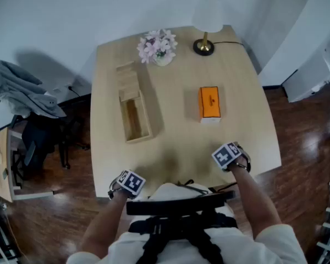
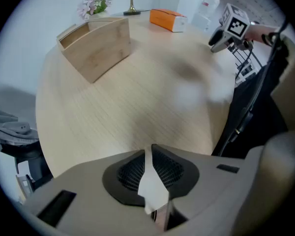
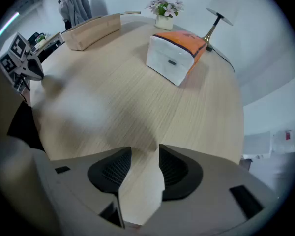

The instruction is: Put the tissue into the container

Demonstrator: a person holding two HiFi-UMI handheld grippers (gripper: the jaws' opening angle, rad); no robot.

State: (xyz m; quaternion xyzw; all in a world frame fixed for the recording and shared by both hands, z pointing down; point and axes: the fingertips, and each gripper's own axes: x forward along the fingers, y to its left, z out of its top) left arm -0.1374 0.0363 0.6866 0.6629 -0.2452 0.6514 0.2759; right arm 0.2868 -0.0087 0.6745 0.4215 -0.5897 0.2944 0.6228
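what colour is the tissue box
The tissue box is orange with a white end, best seen in the right gripper view.

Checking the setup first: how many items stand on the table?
4: the wooden container left of centre, the orange tissue box right of centre, the flowers at the far edge, the lamp in the far right corner. None looks hidden.

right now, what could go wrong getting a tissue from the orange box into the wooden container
1. No tissue shows poking out of the orange-and-white cardboard tissue box, so the open right gripper may pinch nothing or drag the box.
2. The long pale wooden container has a narrow opening; a loose tissue could drape over its rim.
3. The vase of pink flowers stands by its far end and could get knocked.
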